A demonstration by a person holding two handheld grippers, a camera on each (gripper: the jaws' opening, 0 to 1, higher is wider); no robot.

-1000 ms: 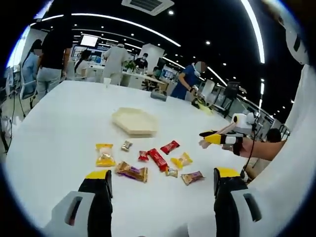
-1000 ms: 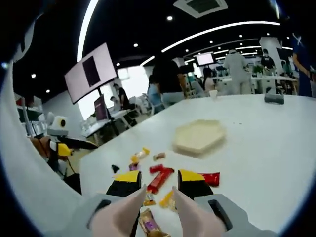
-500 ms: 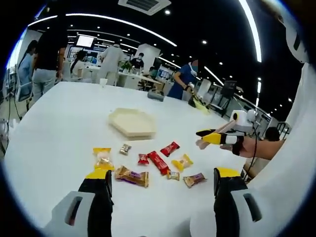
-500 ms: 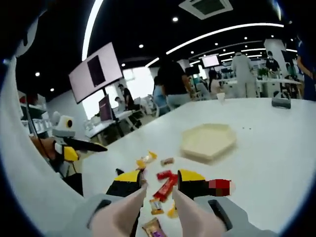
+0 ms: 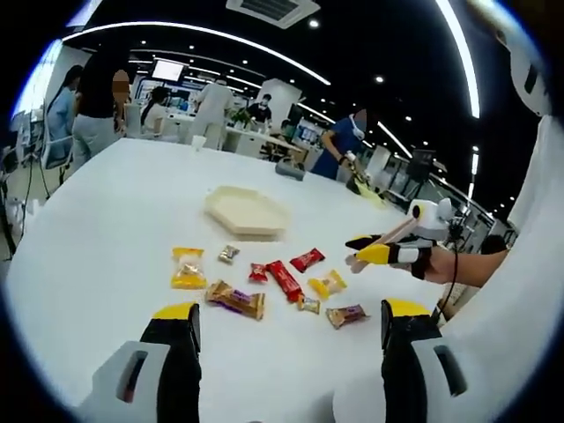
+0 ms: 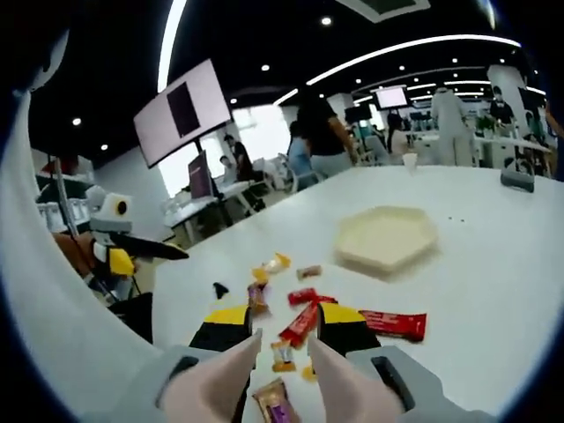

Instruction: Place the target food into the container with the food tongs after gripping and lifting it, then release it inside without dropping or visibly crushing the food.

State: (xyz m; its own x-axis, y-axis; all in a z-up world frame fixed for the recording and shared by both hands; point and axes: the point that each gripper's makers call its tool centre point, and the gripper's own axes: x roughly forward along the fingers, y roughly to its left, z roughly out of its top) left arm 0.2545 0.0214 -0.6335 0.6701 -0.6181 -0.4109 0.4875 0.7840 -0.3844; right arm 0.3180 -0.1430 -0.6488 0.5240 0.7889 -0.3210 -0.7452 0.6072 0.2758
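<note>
**Tongs over the snack pile, tray waiting beyond**

Looking along the left gripper [image 5: 286, 330] at lower frame: jaws standing wide apart, nothing between them, hovering above the white table [image 5: 106, 220]. Scattered wrapped snacks at frame centre: yellow packet [image 5: 188, 268] at left, brown bar [image 5: 235, 300] just below-right of it, long red bar [image 5: 284, 280] in the middle, small red candy [image 5: 256, 273] beside it, another red packet [image 5: 306, 259] upper right, yellow candy [image 5: 327, 285] and brown candy [image 5: 345, 315] toward the right. Beige hexagonal tray [image 5: 246, 212] sitting above the pile, apart from it, nothing in it. Right gripper [image 5: 366, 253] coming in at mid-right w/ tongs [image 5: 381, 241] poking out toward the snacks; tips too small to read there.

Switching to the right gripper view: right gripper at bottom centre, pinkish tongs [image 6: 282, 374] rising between its jaws, arms spread, a gap showing btwn them, gripping nothing. Long red bar [image 6: 300, 324] lying just past the tips, not touched. Red packet [image 6: 393, 323] at right, tray [image 6: 386, 237] upper right. Left gripper [image 6: 132, 251] visible at mid-left edge.
</note>
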